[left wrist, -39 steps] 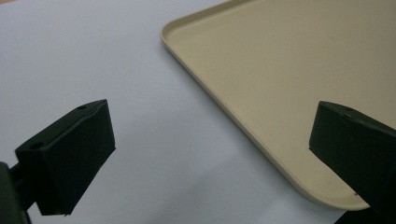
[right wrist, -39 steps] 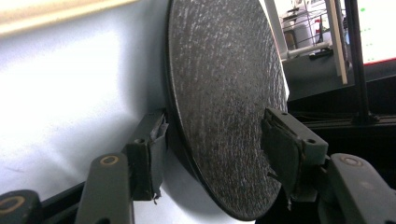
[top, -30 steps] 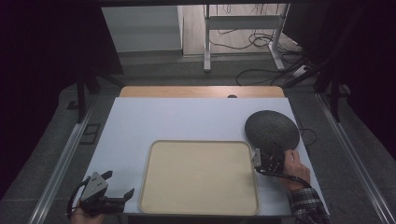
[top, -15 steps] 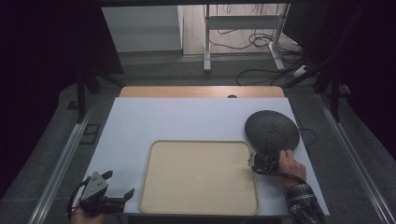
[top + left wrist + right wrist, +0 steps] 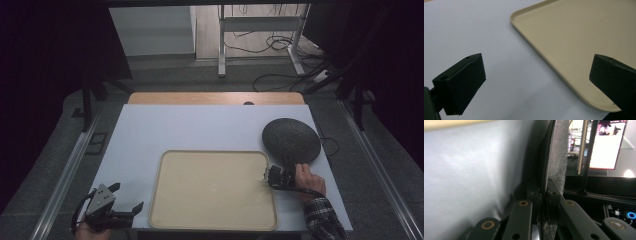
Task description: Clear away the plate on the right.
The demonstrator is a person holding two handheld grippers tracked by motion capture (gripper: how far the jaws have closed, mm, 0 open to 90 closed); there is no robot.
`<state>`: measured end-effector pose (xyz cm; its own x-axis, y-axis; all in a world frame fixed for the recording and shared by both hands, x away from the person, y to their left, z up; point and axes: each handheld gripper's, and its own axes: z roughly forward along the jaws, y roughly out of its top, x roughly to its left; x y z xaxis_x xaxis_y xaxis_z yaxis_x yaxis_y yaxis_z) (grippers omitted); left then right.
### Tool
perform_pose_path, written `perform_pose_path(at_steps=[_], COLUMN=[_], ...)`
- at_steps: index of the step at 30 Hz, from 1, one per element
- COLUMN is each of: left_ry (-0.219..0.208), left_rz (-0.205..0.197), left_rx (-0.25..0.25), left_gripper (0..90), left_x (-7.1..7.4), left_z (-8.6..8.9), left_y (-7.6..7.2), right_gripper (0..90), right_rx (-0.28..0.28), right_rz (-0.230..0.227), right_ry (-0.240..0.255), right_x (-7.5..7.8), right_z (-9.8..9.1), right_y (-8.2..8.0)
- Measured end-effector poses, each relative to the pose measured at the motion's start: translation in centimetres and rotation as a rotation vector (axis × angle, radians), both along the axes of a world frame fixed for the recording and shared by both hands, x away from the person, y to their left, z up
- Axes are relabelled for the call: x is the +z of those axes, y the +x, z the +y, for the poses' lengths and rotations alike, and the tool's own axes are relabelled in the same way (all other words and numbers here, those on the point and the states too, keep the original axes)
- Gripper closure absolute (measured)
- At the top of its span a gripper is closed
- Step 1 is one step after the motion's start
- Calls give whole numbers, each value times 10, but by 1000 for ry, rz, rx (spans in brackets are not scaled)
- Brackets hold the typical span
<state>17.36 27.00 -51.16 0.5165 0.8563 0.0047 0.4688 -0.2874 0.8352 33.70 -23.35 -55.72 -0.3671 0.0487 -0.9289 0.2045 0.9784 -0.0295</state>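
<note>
dark round mat (image 5: 291, 140) laid near the table's (image 5: 200, 127) right edge, beside the tray's (image 5: 214, 192) far right corner | near rim clamped by right tongs (image 5: 272, 175), jaws just closed on it | left tongs (image 5: 127, 197) held wide apart, nothing between, at near left corner

Left tool (image 5: 112, 212): black frame with a grey three-cornered top plate and blocky black jaws; right tool (image 5: 276, 176): black linkage bars with brass-coloured rivets, plaid sleeve (image 5: 322, 220) behind.
</note>
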Motion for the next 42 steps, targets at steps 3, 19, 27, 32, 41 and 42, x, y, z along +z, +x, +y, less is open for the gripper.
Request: perform_pose_path(at_steps=[3, 19, 27, 32, 41, 42], left_ry=[1, 0, 1, -1, -7, -7], left_rz=[-1, -4, -4, -8, -11, -11], left_rx=[-1, 4, 6, 9, 11, 11], left_gripper=[1, 1, 1, 1, 1, 1], left_x=[0, 0, 0, 1, 1, 1], left_z=[0, 1, 0, 1, 1, 1], left_y=[0, 0, 0, 0, 0, 0], right_gripper=[854, 834, 835, 834, 832, 832], right_rx=[1, 15, 34, 45, 105, 105], right_rz=[0, -6, -44, -56, -16, -16], right_ry=[-1, -9, 3, 12, 46, 46], right_x=[2, 11, 17, 23, 29, 29], right_z=[0, -1, 2, 4, 7, 7], right_y=[-1, -11, -20, -28, -39, -39])
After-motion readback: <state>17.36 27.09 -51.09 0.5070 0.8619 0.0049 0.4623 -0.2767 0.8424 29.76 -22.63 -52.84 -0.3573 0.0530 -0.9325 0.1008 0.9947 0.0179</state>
